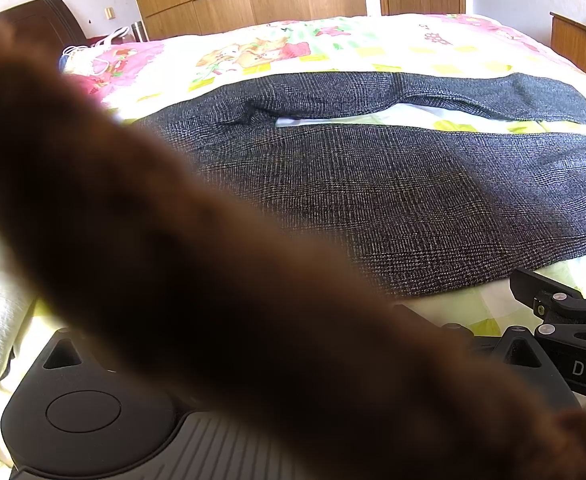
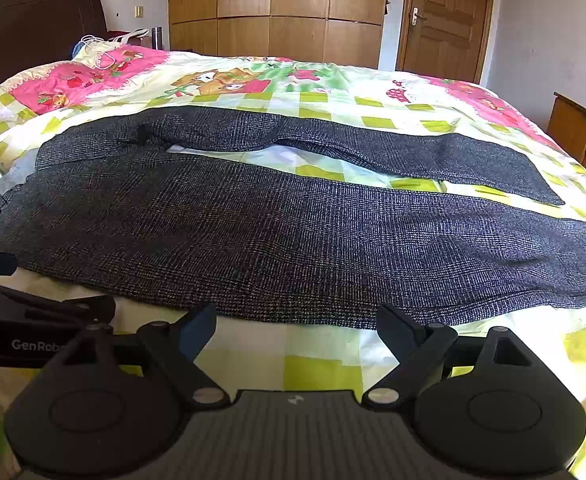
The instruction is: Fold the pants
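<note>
Dark grey checked woven pants (image 2: 293,232) lie spread flat across the bed, waist to my left, both legs running right. Legs are apart in a narrow V, with a strip of bedcover showing between them; far leg (image 2: 413,152) has a rumpled ridge near the crotch. No fold made yet as far as I can judge: full length out, legs not stacked. Everything is left: bring one leg over the other, then fold lengthwise.

Pants sit on the yellow-green checked cartoon-print quilt (image 2: 321,360), near hem edge just ahead of me.

My right gripper (image 2: 297,332) hovers just short of the near leg's edge, jaws spread wide, nothing between them, not touching cloth.

My left gripper (image 1: 549,292): a blurred brown furry mass (image 1: 213,260), too close to the lens to identify, covers most of that view. I cannot tell its jaw state from here. In the right view part of it shows at far left, near the waistband.

Beyond: dark wooden headboard (image 2: 33,20), wooden wardrobe (image 2: 273,8), wooden door (image 2: 445,16).
</note>
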`<state>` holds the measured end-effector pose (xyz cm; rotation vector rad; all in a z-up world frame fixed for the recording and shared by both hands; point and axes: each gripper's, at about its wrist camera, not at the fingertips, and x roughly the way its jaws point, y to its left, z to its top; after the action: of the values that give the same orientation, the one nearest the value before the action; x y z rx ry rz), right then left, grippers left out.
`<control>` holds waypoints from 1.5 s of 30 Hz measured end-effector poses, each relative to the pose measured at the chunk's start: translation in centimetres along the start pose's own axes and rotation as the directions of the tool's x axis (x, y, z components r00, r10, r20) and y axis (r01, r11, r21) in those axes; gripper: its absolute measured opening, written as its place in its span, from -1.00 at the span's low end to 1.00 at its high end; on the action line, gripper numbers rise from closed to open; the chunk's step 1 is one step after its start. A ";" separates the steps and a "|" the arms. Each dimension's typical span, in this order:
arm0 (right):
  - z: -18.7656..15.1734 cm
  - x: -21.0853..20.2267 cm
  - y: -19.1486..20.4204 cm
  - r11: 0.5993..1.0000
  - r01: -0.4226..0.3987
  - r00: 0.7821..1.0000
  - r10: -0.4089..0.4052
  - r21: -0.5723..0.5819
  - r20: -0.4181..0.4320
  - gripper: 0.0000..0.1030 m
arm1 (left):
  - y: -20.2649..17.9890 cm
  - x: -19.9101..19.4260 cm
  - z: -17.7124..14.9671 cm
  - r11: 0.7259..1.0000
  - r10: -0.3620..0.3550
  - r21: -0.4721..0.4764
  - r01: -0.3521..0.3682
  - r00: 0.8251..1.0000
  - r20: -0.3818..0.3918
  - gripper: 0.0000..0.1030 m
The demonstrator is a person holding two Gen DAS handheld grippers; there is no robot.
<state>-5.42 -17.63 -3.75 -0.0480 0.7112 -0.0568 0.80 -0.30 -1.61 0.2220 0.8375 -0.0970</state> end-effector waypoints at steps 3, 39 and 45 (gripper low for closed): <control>0.0 0.1 0.0 1.000 0.011 1.000 -0.012 -0.002 -0.008 0.93 | -0.1 0.0 0.0 1.000 0.000 0.002 0.000 1.000 0.000 0.99; 1.9 4.1 -19.6 0.875 0.250 0.957 -0.156 0.416 -0.245 0.65 | -9.7 1.3 6.3 0.957 -0.261 0.151 0.247 0.962 0.082 1.00; 2.5 4.2 -21.1 0.883 0.294 0.937 -0.192 0.365 -0.291 0.56 | -12.6 4.5 5.8 0.928 -0.332 0.152 0.340 0.940 -0.074 1.00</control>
<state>-1.30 -38.93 -3.25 0.2723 0.9293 -0.4607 5.87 -13.95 -3.16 0.2332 0.9095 -0.4860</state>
